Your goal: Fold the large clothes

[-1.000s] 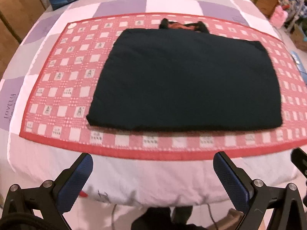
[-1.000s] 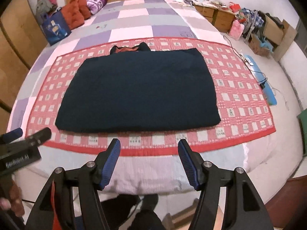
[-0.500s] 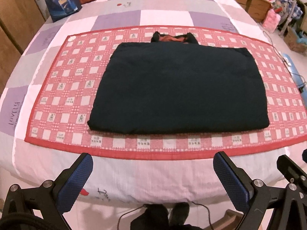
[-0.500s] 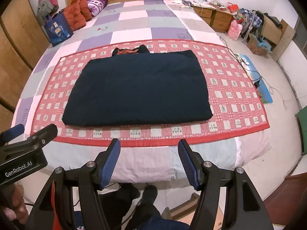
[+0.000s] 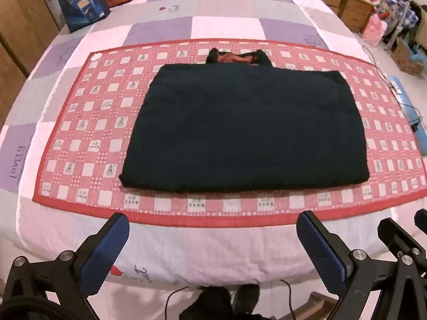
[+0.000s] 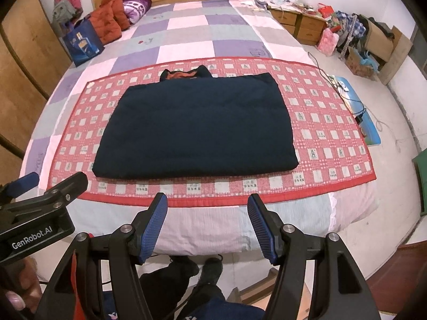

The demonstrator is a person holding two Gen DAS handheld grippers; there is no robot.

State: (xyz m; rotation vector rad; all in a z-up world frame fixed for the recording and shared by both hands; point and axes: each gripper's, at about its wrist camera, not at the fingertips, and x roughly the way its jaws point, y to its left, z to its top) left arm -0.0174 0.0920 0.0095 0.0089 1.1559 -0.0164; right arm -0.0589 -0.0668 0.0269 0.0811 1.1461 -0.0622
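A dark navy garment (image 5: pixel 245 128) lies folded into a flat rectangle on a red checked mat (image 5: pixel 88 122) on the bed; a rust-coloured collar lining (image 5: pixel 234 58) peeks out at its far edge. It also shows in the right wrist view (image 6: pixel 196 128). My left gripper (image 5: pixel 213 240) is open and empty, held off the bed's near edge, apart from the garment. My right gripper (image 6: pixel 207 222) is open and empty, also held back from the bed. The left gripper's body (image 6: pixel 37 213) shows at the right wrist view's left.
The bed has a purple, grey and pink checked quilt (image 6: pixel 186 26). A blue bag (image 6: pixel 81 42), red jackets (image 6: pixel 106 18) and a purple pillow (image 6: pixel 137 6) sit at the headboard end. Cluttered cabinets and boxes (image 6: pixel 347 32) stand on the right. A cable runs along the floor (image 6: pixel 355 106).
Both grippers have drawn back and up from the bed, so the garment and mat look smaller and farther. The garment has not moved. Both stay open.
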